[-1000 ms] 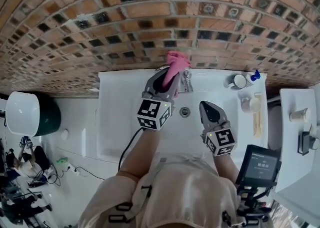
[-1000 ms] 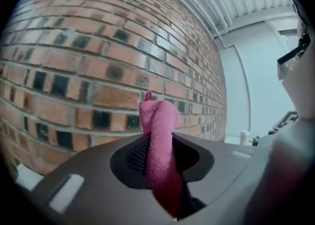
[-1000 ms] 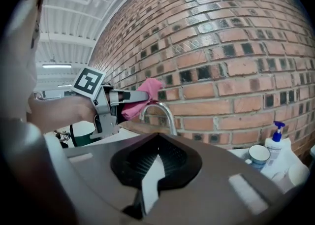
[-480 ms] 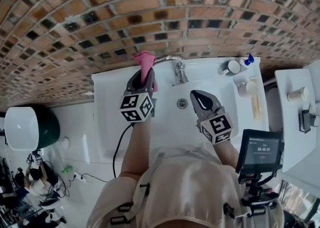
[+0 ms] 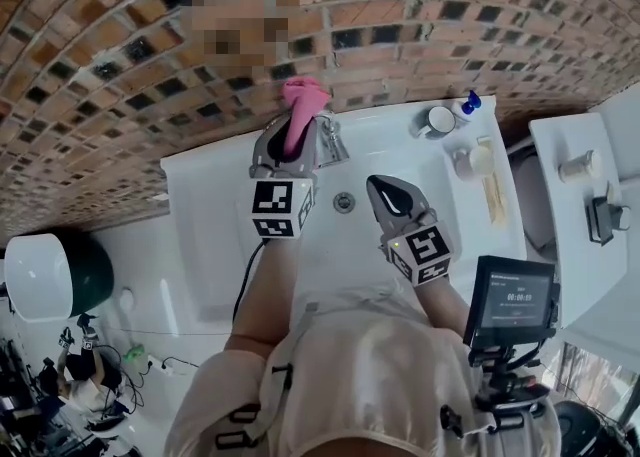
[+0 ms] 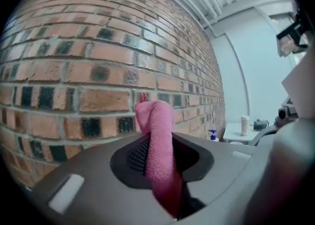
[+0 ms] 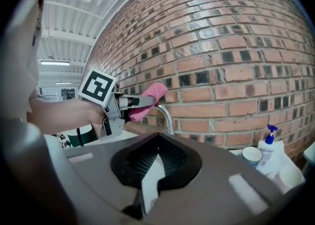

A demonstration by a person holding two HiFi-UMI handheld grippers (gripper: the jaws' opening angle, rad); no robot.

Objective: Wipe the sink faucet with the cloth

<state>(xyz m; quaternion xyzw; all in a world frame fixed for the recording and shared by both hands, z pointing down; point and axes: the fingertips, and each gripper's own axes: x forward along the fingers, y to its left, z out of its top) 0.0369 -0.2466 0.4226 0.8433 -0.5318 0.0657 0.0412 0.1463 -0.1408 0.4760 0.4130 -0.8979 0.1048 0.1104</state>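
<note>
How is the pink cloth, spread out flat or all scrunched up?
Scrunched up. The pink cloth is a narrow wad pinched between the left gripper's jaws, with its rumpled tip sticking out past them.

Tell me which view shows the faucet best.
Right gripper view: the faucet spout arcs side-on, with the cloth at its top. Head view shows only a sliver of it beside the left gripper. Left gripper view shows none of it.

Pink cloth, bunched, by curved chrome faucet
</note>
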